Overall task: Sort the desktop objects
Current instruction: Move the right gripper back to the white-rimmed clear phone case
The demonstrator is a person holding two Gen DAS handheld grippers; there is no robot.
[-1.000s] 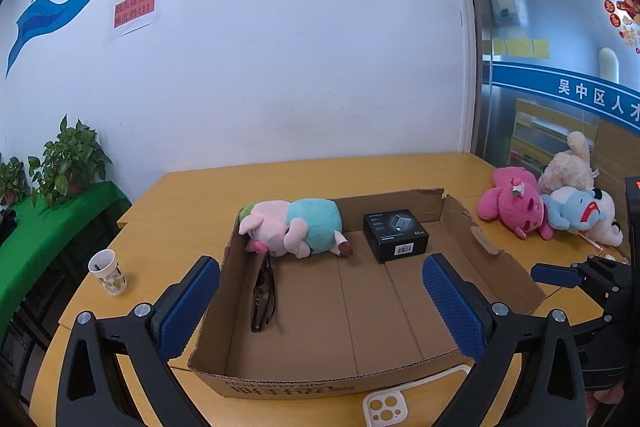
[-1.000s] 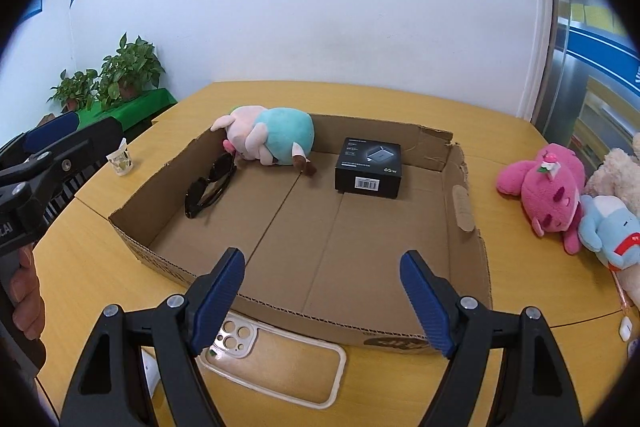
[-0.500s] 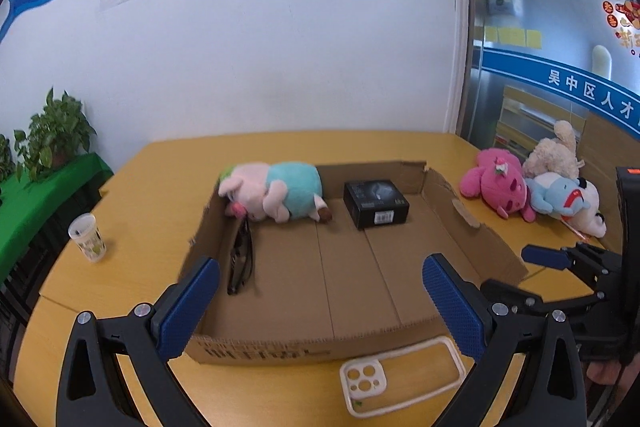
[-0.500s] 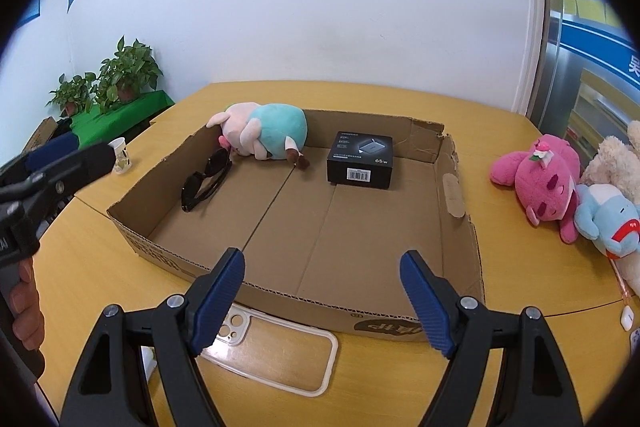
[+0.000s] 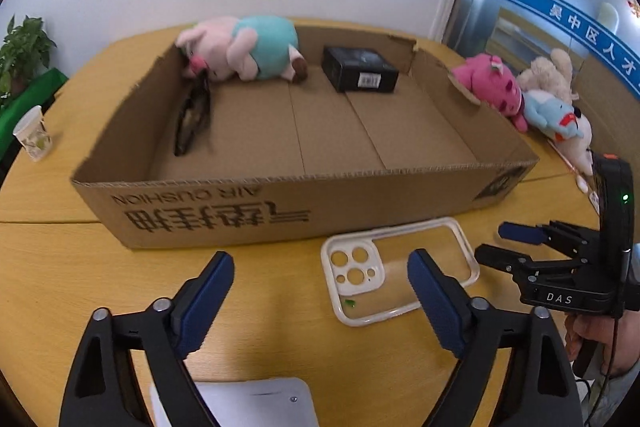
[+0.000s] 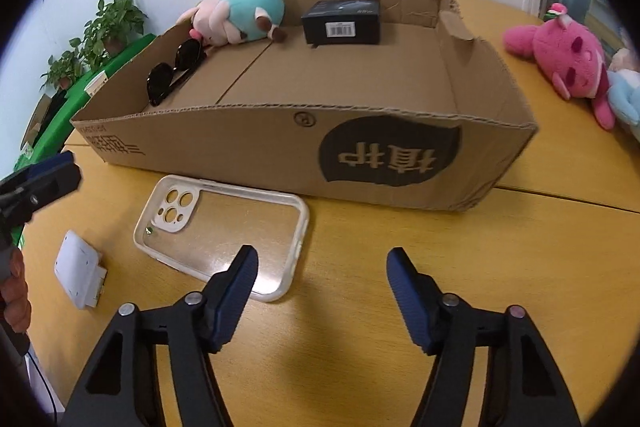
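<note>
Phone case (image 5: 398, 269), clear with a white rim, is laid flat on the yellow surface (image 5: 280, 327), just in front of the near wall of the cardboard box (image 5: 304, 203). From left to right the following are recorded. A paper cup (image 5: 33, 133) is stood upright on the surface, well apart from the box's left wall. A white flat device (image 6: 80, 275) is laid on the surface left of the phone case. The left gripper (image 5: 320, 287) is held above the surface, its jaws apart and empty, with the right-hand pad seen over the case. Inside the box, black sunglasses (image 6: 174, 71) are lodged against the left wall; a pink and teal plush pig (image 5: 244, 47) is laid at the far left corner; a black boxed item (image 5: 360, 69) is set beside it, near the far wall. The right gripper (image 6: 322, 281) is held over the surface beside the case, its jaws apart and empty. To the right, outside the box, a pink plush (image 5: 492, 87), a cream plush (image 5: 548, 77) and a blue plush (image 5: 554, 115) are grouped on the surface.
</note>
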